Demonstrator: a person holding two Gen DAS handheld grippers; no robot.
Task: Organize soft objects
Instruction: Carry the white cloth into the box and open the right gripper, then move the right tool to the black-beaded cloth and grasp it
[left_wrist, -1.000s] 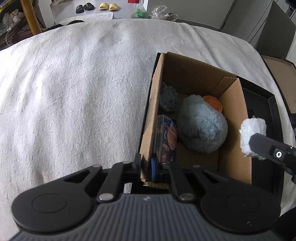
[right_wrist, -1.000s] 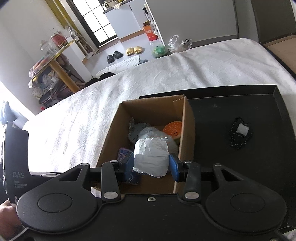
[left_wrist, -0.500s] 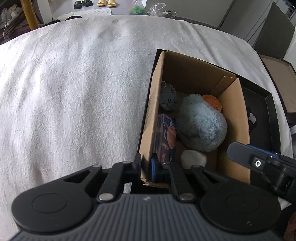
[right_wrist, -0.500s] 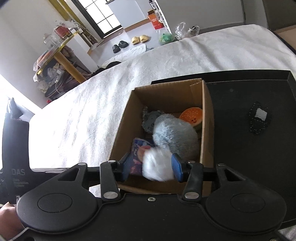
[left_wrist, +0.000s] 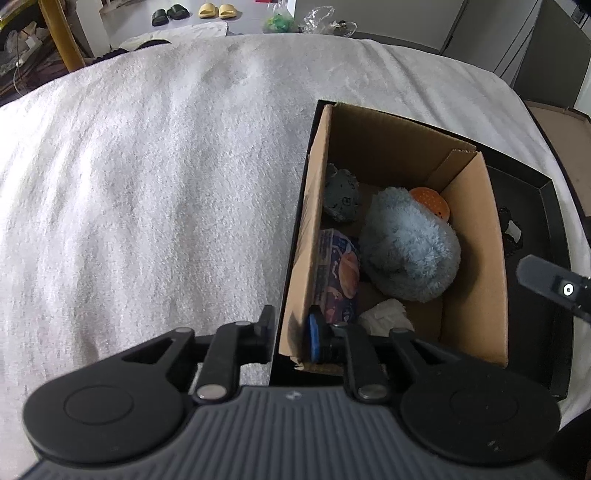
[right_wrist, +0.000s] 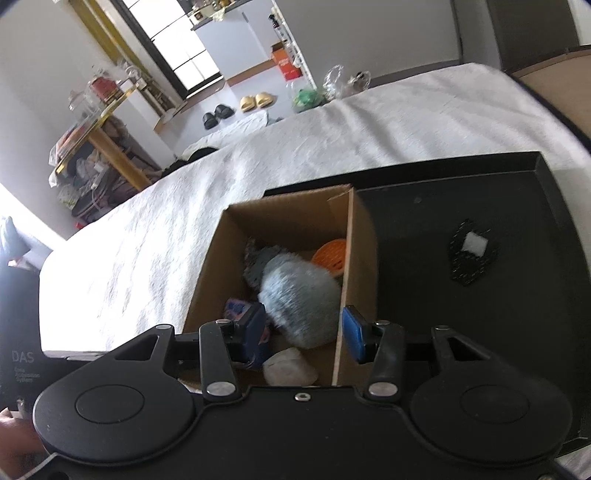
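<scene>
- A cardboard box (left_wrist: 476, 258) stands at the left end of a black tray (right_wrist: 517, 206) on a bed spread with a white towel-like cover (left_wrist: 155, 177). In it lie a blue-grey fluffy plush (left_wrist: 406, 251), a dark grey toy (left_wrist: 341, 197), an orange toy (left_wrist: 432, 201), a printed blue packet (left_wrist: 338, 277) and a white soft lump (right_wrist: 290, 367) at the near end.
- The left gripper (left_wrist: 291, 328) straddles the box's near-left wall, one finger outside and the blue pad inside. Its jaws are opening, and a gap shows on the outer side, so the wall looks released. The risk: with that hold gone, a nudge could slide or tip the light box on the soft bedding.
- The right gripper (right_wrist: 304, 330) hangs over the box's near end, jaws parted and holding nothing. The white lump lies below it. Its right finger sits just above the box's right wall; dropping or swinging here could catch that rim and drag the box.
- A small black piece with a white patch (right_wrist: 471, 256) lies alone on the tray, well apart from the box. Being thin and flat, it may slip a pinch or be pushed along the smooth tray.
- The fluffy plush fills most of the box; further items could perch on it and roll out.
</scene>
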